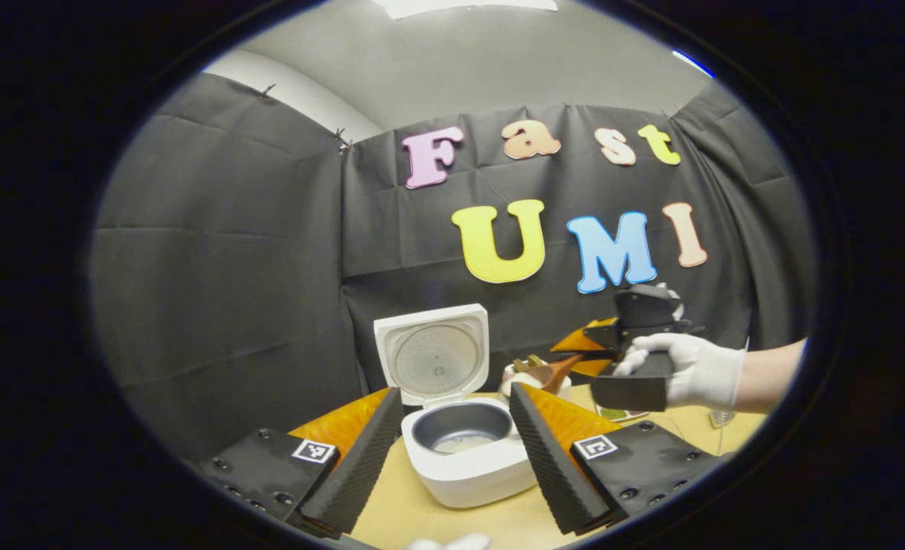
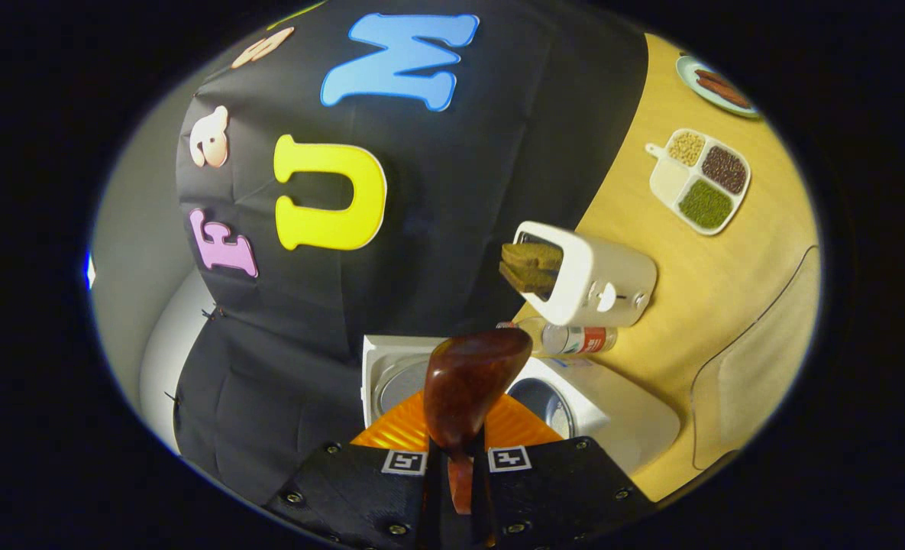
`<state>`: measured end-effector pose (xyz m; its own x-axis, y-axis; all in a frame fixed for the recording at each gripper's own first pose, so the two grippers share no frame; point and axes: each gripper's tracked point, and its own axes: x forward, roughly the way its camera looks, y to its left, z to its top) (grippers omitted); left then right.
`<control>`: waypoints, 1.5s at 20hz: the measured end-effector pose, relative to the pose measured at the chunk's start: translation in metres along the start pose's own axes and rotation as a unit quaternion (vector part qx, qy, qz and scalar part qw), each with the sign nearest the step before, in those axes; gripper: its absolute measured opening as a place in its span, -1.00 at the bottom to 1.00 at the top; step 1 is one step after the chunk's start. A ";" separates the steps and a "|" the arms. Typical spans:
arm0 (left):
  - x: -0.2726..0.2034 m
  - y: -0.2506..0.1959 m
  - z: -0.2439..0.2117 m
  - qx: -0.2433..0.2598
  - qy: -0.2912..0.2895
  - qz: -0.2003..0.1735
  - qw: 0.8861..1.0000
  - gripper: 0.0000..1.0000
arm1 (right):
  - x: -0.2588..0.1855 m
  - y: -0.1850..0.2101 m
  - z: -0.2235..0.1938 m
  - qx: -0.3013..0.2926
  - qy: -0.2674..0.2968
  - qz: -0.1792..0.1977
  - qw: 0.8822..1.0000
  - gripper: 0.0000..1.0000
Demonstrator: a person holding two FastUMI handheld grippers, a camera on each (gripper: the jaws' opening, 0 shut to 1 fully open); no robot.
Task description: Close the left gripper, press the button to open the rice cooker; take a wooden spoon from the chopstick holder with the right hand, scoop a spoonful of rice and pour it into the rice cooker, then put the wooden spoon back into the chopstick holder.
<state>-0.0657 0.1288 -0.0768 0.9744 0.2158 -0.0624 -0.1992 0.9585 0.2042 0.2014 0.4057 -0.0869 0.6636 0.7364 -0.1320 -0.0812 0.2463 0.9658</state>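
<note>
The white rice cooker (image 1: 467, 466) stands open on the table, its lid (image 1: 431, 355) upright and a little rice in the grey pot (image 1: 463, 428). My left gripper (image 1: 454, 391) is open, its fingers framing the cooker from a distance. To the right a gloved hand (image 1: 700, 370) holds my right gripper (image 1: 580, 355), which is shut on the handle of the wooden spoon (image 1: 550, 373). The spoon bowl hangs over the white chopstick holder (image 1: 515, 384). In the right gripper view the spoon (image 2: 467, 378) sticks out of my right gripper (image 2: 461, 458), with the cooker (image 2: 589, 409) behind it.
A white toaster (image 2: 597, 283) with bread slices and a plastic bottle (image 2: 574, 338) stand near the cooker. Farther along the table lie a divided tray of grains (image 2: 700, 179) and a plate (image 2: 715, 82). Black cloth walls the booth at the back.
</note>
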 end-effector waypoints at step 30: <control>0.012 0.025 -0.038 0.016 0.038 0.041 0.998 0.90 | 0.110 -0.012 -0.069 -0.511 -0.024 -0.093 0.854 -0.71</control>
<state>-0.0628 0.1620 -0.1093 0.9442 0.3072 -0.1188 -0.2724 0.9312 0.2423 0.2239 0.5269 -0.1286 0.7637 0.6041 -0.2277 -0.5617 0.7956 0.2270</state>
